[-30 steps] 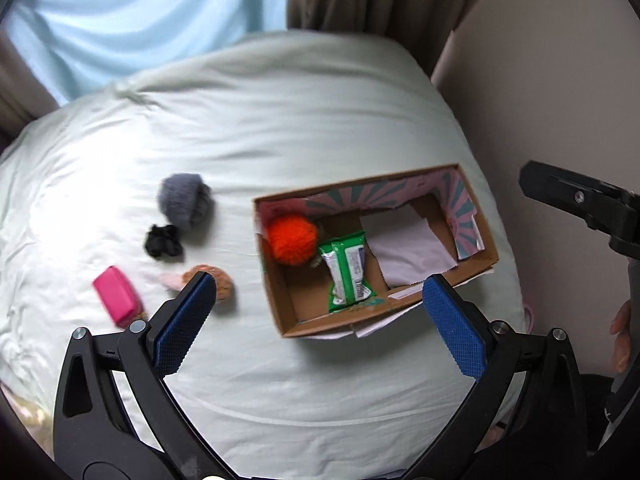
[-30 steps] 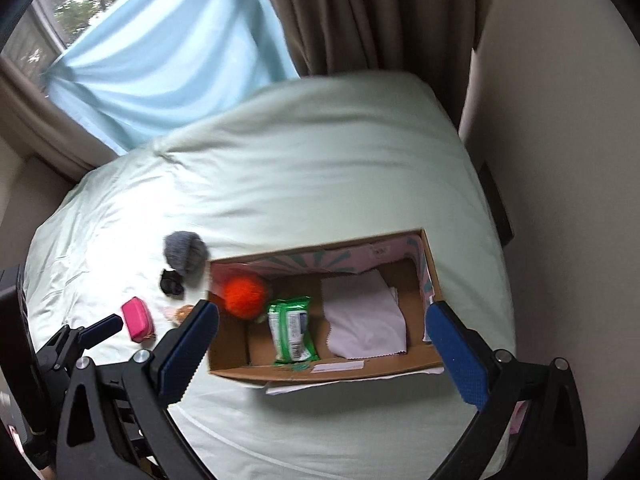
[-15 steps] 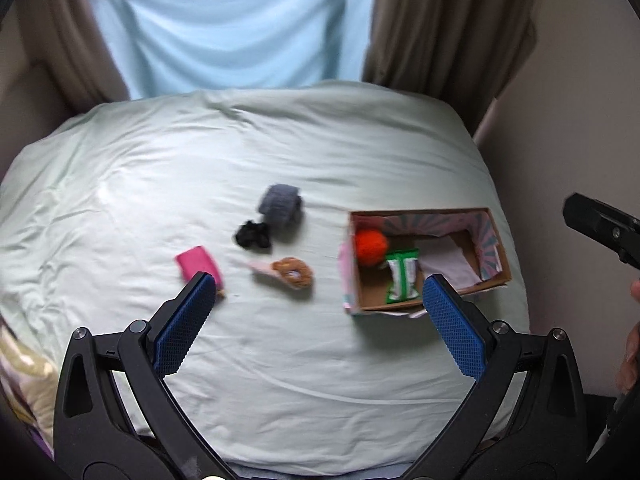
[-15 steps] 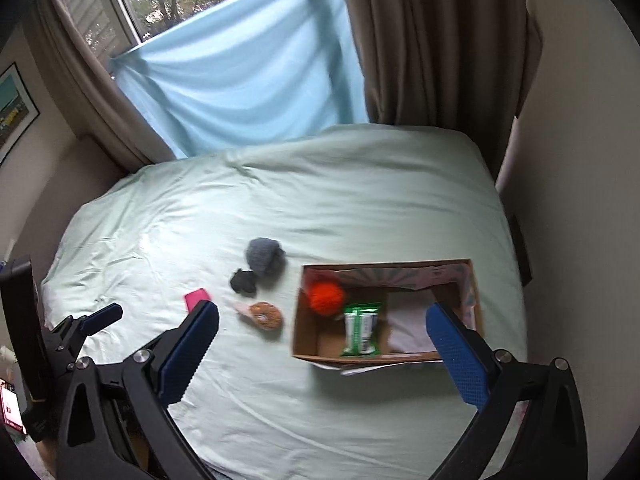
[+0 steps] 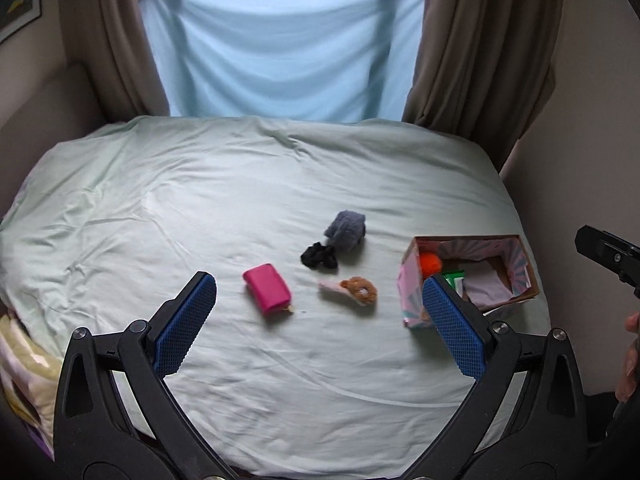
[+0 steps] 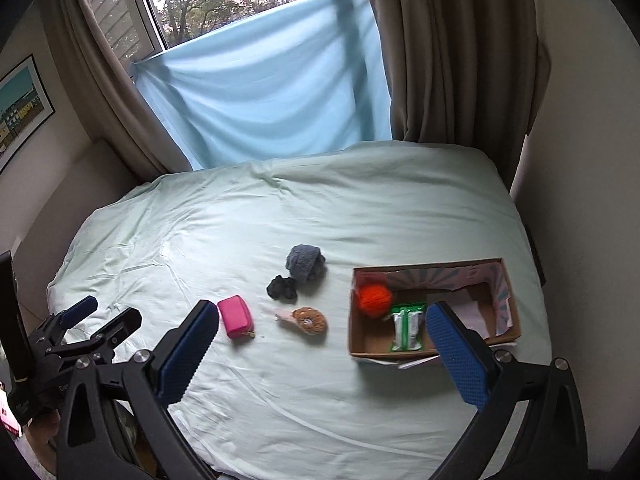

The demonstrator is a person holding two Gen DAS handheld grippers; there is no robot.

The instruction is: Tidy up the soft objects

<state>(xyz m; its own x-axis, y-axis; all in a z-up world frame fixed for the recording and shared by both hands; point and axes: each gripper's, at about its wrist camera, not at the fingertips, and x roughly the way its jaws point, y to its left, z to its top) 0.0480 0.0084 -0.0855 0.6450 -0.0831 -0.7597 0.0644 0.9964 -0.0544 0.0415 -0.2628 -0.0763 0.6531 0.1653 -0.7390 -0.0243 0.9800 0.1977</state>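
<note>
While four soft items lie loose mid-bed, a fuzzy grey knit bundle, crumpled black scrunchie, smooth pink zip pouch and brown crocheted donut shape, an open cardboard box to their right holds a fluffy orange pom-pom, a glossy green packet and white paper. Wrinkled pale green sheet covers the bed; blue cloth and brown curtains hang at the window. Left tongs gape wide and empty above the near edge; right tongs likewise wide, empty, both held back from everything.
</note>
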